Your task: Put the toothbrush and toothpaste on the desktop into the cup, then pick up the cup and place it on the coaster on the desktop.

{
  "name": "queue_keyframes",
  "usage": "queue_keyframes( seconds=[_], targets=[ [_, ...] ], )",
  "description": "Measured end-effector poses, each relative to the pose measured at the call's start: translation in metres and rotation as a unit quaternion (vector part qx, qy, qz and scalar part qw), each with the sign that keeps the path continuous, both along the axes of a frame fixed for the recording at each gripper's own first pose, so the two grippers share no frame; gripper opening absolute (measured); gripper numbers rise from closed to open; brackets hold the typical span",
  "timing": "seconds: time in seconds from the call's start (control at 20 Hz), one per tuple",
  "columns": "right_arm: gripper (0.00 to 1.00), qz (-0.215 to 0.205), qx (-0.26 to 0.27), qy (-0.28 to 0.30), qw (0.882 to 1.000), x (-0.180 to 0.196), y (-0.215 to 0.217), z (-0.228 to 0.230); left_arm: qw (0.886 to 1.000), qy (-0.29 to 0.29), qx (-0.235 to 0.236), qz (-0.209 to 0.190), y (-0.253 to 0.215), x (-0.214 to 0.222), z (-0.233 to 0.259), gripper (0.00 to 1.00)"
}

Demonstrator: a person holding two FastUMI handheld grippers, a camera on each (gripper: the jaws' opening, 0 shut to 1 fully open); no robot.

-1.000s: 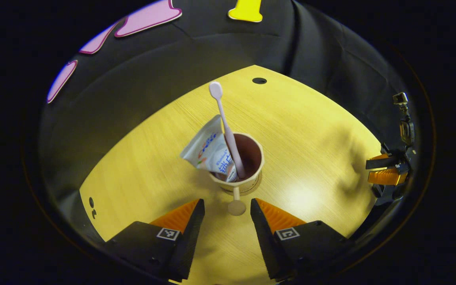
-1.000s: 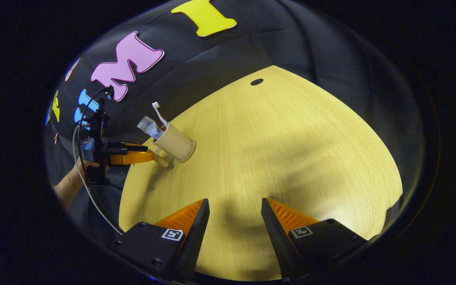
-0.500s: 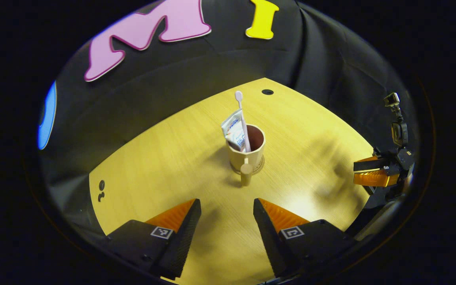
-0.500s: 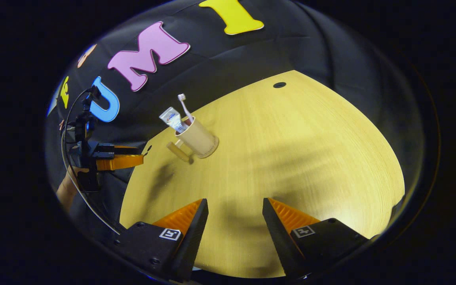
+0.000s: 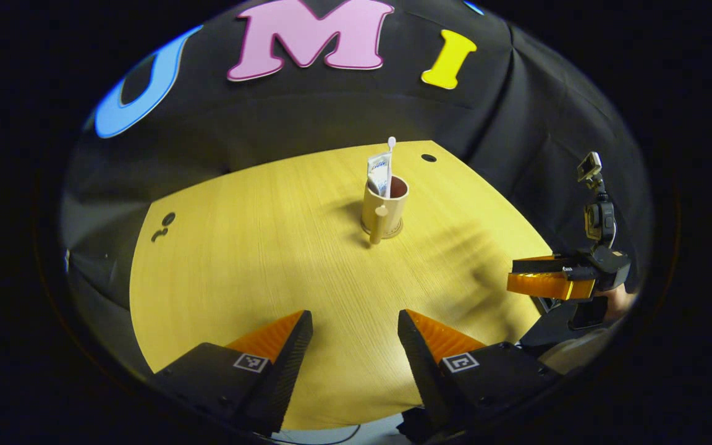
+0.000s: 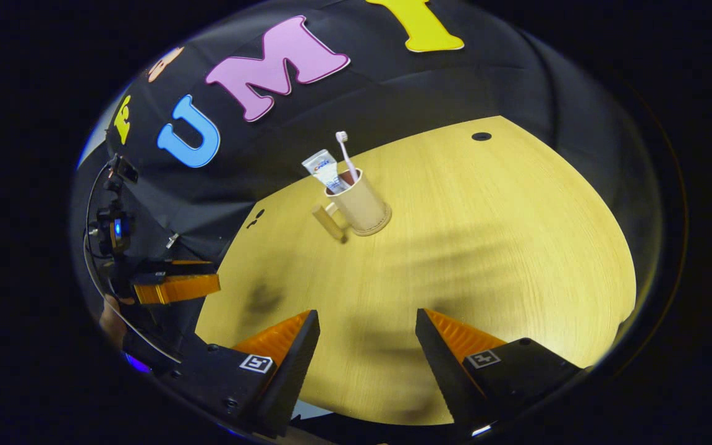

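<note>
I judge the task at its last step, and it looks done: the cup [image 5: 384,204] stands upright on the coaster [image 5: 393,233], a thin disc showing at its base, well out on the desk [image 5: 257,272]. The toothbrush [image 5: 390,162] and the toothpaste [image 5: 379,173] both stand in it, leaning together at the far rim.

My left claw [image 5: 355,349] hangs near the desk's near edge, its fingers apart and holding nothing. My right claw [image 6: 367,352] is the same, spread wide and empty, well apart from the cup.

As I read it, the next move calls only for holding both claws clear of the cup; nothing needs gripping.

By my count: one cup, one coaster, one toothbrush, one toothpaste tube, two claws.
</note>
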State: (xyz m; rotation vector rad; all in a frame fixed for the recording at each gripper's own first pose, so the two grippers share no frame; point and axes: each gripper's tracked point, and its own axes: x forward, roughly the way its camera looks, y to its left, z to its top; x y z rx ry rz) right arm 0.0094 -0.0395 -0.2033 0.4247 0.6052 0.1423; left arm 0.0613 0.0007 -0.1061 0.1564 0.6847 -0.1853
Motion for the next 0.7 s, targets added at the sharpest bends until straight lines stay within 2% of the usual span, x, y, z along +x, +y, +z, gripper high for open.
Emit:
queue_keyframes(
  seconds=[0.35,0.65,0.7],
  targets=[
    [0.97,0.029,-0.023,0.02,0.999,-0.014,0.027,-0.003,0.998,0.006,-0.009,0.064,0.028,-0.03,-0.039,0.85],
    [0.97,0.044,-0.021,0.033,0.998,-0.02,0.042,-0.005,0.996,0.025,-0.045,0.069,0.011,-0.048,-0.064,0.85],
    [0.97,0.043,-0.024,0.037,0.998,-0.021,0.04,-0.008,0.996,0.029,-0.052,0.067,0.005,-0.048,-0.068,0.9]
  ],
)
